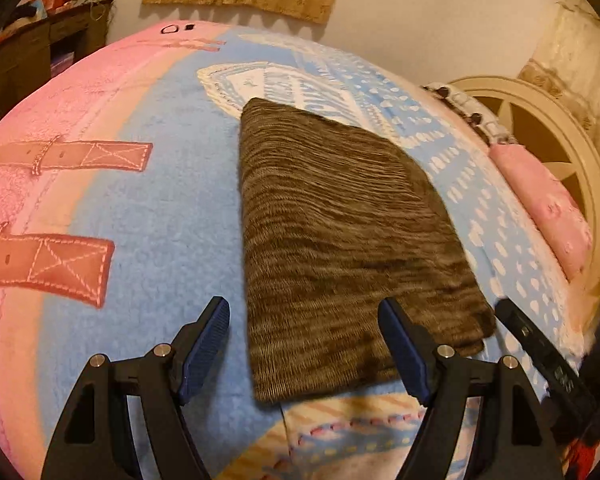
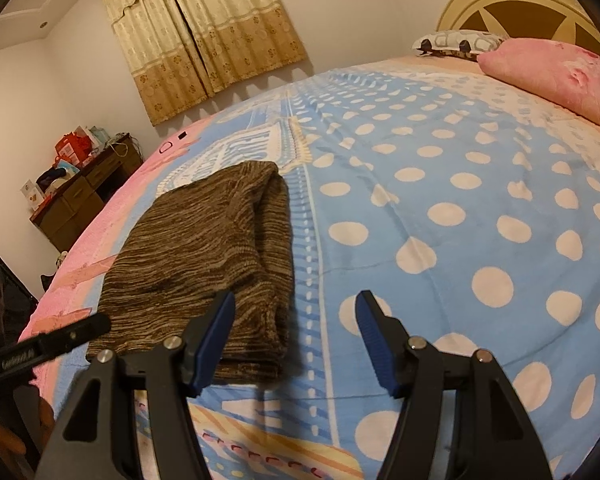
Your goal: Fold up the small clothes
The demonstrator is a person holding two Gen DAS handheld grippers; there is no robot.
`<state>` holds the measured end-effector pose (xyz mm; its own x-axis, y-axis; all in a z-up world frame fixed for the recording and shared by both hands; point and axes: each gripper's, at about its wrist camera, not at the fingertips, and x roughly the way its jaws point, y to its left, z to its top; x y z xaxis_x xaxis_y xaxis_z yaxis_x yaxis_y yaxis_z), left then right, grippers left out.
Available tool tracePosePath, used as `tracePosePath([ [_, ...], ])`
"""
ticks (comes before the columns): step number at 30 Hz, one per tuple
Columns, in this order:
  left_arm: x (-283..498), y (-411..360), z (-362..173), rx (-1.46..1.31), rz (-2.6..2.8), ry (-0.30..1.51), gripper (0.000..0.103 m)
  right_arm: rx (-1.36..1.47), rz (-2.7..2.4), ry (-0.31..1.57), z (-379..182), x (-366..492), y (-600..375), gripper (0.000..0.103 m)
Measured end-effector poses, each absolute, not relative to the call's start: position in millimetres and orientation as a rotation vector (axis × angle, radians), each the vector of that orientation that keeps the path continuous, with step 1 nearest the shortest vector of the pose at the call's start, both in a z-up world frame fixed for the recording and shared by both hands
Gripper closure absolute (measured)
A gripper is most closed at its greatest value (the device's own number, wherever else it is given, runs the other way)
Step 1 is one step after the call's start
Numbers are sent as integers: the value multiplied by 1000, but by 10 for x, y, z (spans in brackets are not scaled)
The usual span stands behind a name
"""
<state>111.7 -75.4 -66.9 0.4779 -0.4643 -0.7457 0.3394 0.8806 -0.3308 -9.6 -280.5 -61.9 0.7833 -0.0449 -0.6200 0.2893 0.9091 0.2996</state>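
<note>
The brown knitted garment lies flat on the bed, on the blue part of a patterned blanket, already folded into a long, narrow oblong with doubled layers showing along one long edge and at the near end; the left tongs hang over its near end with the jaws standing wide apart and nothing between the pads, one pad over the cloth and the other over bare blanket beside it; the right tongs hover at the garment's other near corner, likewise parted and empty, one pad above the knit and the other over the dotted blanket; the lengthwise fold looks finished, and the step in hand seems to be a pause between folds; the next move probably calls for both tongs to drop to the near corners, pinch through all layers, and carry that end over towards the far end, keeping the edges aligned so the loose knit does not slide apart.
</note>
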Motion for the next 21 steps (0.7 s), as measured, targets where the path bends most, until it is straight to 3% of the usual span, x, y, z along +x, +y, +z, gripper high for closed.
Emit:
tracePosePath([
  [18, 1561, -845, -662, -165, -454, 971, 26, 398, -170, 647, -560, 67, -2851, 37],
  [21, 1592, -865, -671, -165, -456, 977, 26, 369, -162, 630, -497, 148, -2833, 31],
])
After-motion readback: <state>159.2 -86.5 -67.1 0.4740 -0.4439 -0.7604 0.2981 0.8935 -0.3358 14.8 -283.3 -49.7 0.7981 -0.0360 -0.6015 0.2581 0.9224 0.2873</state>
